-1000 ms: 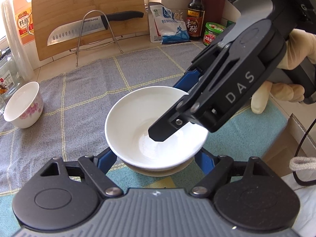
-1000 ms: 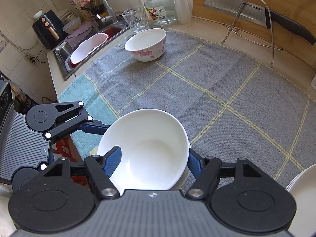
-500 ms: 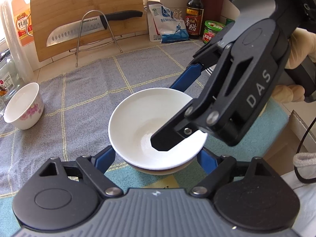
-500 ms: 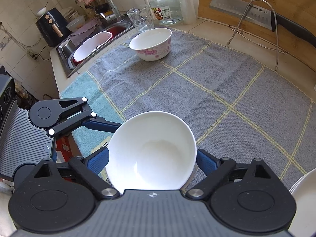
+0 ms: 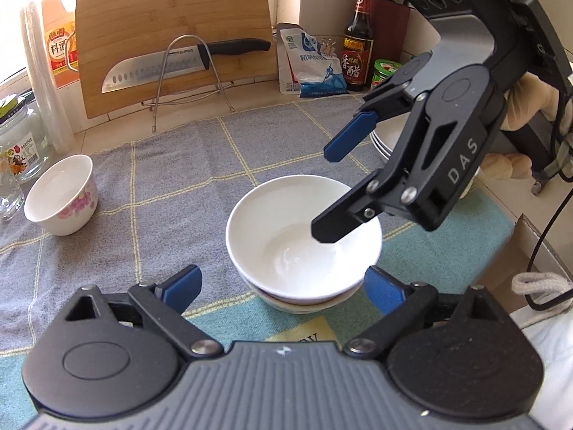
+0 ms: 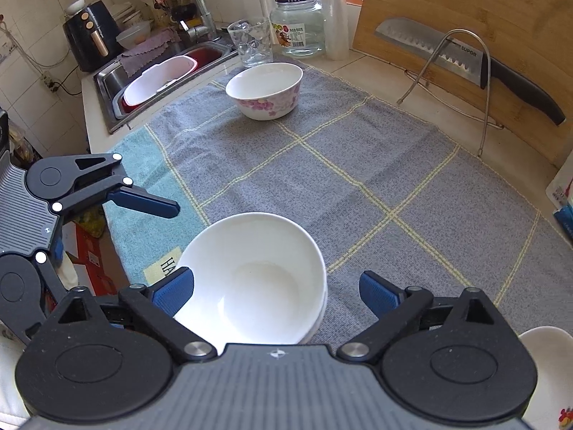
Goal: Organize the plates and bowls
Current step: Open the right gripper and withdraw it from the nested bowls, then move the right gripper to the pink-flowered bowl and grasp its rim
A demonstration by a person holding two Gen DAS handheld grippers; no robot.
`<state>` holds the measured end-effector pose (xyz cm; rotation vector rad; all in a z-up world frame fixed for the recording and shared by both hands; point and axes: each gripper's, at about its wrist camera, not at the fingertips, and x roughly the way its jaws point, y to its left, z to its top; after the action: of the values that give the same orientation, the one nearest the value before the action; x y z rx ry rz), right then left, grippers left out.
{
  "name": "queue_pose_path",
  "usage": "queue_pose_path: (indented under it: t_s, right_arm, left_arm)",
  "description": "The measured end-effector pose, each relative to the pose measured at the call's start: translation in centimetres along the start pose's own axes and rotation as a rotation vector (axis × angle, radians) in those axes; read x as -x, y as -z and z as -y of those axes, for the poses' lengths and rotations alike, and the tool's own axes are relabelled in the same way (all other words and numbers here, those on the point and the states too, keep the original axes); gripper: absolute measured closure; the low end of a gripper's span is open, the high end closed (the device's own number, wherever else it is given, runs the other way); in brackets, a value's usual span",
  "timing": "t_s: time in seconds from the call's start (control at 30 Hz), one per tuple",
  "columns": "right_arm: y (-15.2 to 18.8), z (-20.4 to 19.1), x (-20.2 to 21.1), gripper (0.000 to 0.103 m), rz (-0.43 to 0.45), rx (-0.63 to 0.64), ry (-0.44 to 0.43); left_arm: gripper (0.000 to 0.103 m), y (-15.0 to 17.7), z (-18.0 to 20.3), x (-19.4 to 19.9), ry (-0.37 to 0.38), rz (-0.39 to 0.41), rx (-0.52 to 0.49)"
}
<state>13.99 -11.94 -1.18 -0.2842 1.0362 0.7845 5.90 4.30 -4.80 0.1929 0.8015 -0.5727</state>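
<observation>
White bowl (image 5: 304, 247) nested on another, SUPOR knife (image 5: 186, 62), DAS-marked right tongs (image 5: 327, 193) spread

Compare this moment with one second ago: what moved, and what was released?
The right gripper opened and let go of the white bowl, which now sits nested on the bowl beneath; its fingers lifted clear. The left gripper pulled back, fingers open beside the stack. The floral bowl, knife and plates stayed put.
</observation>
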Motion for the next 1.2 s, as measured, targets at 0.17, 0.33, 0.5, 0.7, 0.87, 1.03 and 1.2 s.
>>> queue_pose_path:
  t_s: [0.17, 0.33, 0.5, 0.7, 0.87, 1.03, 1.2]
  right_arm:
    - [-0.6, 1.6, 1.2, 0.002, 0.031, -0.022, 0.058]
    - [-2.2, 1.5, 1.7, 0.001, 0.067, 0.000, 0.093]
    - [-4.5, 0.7, 1.2, 0.000, 0.083, 0.047, 0.097]
    - [-7.8, -1.0, -0.4, 0.000, 0.091, 0.119, 0.098]
    - [-11.0, -2.2, -2.5, 0.000, 0.084, 0.161, 0.096]
    - [-14.2, -3.5, -4.8, 0.000, 0.088, 0.181, 0.084]
    - [-16.6, -3.3, -7.5, 0.000, 0.066, 0.179, 0.085]
  left_arm:
    - [0.006, 0.2, -1.4, 0.8, -0.047, 0.028, 0.032]
    - [0.006, 0.2, -3.7, 1.2, -0.113, 0.067, 0.087]
    - [0.006, 0.1, -6.2, 1.8, -0.186, 0.096, 0.135]
    - [0.005, 0.5, -9.3, 1.7, -0.255, 0.117, 0.165]
    - [0.005, 0.9, -11.9, 0.6, -0.320, 0.138, 0.188]
    - [0.005, 1.1, -13.9, -0.7, -0.368, 0.149, 0.216]
    - [0.005, 1.1, -15.0, -2.0, -0.393, 0.156, 0.192]
